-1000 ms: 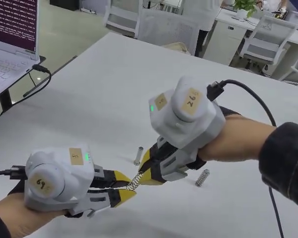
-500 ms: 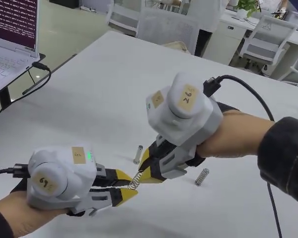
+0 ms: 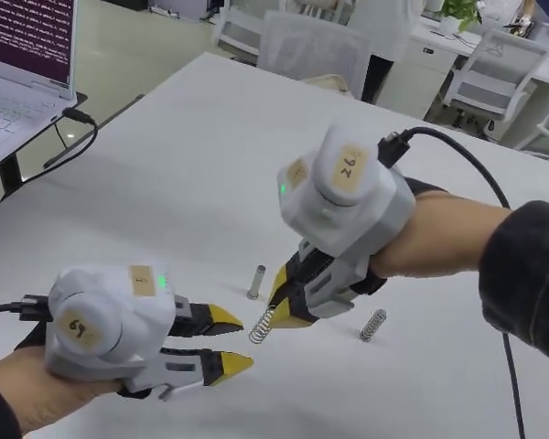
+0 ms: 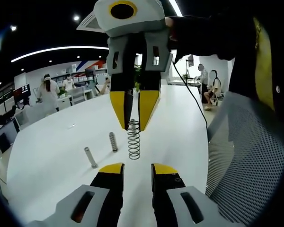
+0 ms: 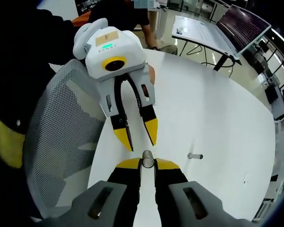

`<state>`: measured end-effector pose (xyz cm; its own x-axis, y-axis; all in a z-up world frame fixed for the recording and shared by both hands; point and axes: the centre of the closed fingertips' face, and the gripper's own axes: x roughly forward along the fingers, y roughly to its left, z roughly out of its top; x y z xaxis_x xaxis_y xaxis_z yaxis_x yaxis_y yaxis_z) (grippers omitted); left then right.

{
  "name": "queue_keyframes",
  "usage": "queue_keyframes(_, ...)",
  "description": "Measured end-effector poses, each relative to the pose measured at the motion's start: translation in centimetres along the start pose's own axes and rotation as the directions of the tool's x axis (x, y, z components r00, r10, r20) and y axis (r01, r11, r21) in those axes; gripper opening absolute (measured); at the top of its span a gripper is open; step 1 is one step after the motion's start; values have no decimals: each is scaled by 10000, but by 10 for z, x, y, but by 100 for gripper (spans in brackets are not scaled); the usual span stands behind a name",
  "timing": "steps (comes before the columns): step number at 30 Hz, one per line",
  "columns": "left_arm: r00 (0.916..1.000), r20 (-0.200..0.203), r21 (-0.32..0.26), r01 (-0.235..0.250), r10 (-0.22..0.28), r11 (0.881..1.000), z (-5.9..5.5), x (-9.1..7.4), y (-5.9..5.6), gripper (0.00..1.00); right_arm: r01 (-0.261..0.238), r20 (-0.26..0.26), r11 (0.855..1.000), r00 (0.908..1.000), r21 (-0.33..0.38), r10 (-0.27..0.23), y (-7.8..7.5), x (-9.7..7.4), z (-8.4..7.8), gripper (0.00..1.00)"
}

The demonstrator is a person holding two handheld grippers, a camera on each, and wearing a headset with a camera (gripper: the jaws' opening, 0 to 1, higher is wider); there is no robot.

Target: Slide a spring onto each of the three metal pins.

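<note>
"The thin silver coil spring (image 3: 262, 325), where is it at this moment?"

"In the air, just above the white table (image 3: 183, 183). The right gripper (image 3: 282, 313) has its yellow-tipped jaws pressed together on the upper end, so the rest of the coil hangs free. I judge this is on purpose: the open lower end can take a pin."

"And the left gripper (image 3: 241, 342)?"

"Its jaws stand apart with nothing between them, pointing at the spring from near. I think it waits there to steady the coil."

"Which pin is meant?"

"A short grey metal pin (image 3: 256, 282) stands upright on the table, just behind the held spring, with no coil on it. Upright is useful: the spring can go down over its top. A second silver coil spring (image 3: 373, 324) rests on the table at the other side of the right gripper; whether it lies loose or sits on its own pin, I cannot tell."

"How far is the work?"

"Early, in my judgement. The next move needs the spring's open end exactly above the pin, otherwise the thin coil may bend aside."
</note>
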<state>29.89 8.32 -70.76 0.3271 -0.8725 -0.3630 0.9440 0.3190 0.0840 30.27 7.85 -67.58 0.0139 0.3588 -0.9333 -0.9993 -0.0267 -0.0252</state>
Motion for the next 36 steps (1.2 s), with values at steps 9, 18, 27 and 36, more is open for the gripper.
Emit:
queue_keyframes(9,9998,172,-365,-117,123,9993,-2,-7,2,27,199,-304,9998,9993,-1,-199,-21,-15,-1,7)
queue_keyframes(18,9983,296,-783,-486,510,9957,-4,-13,12,44,417,-469,9991,9980,76,-413,-39,-21,-3,7)
queue_keyframes(27,9966,338,-1126,-708,751,9911,-9,-15,15,63,444,-637,9989,9970,136,-434,-53,-21,-5,7)
queue_keyframes(36,9959,343,-1373,-780,835,9875,-11,-15,17,70,702,-578,9972,9960,245,-687,-75,-20,-3,7)
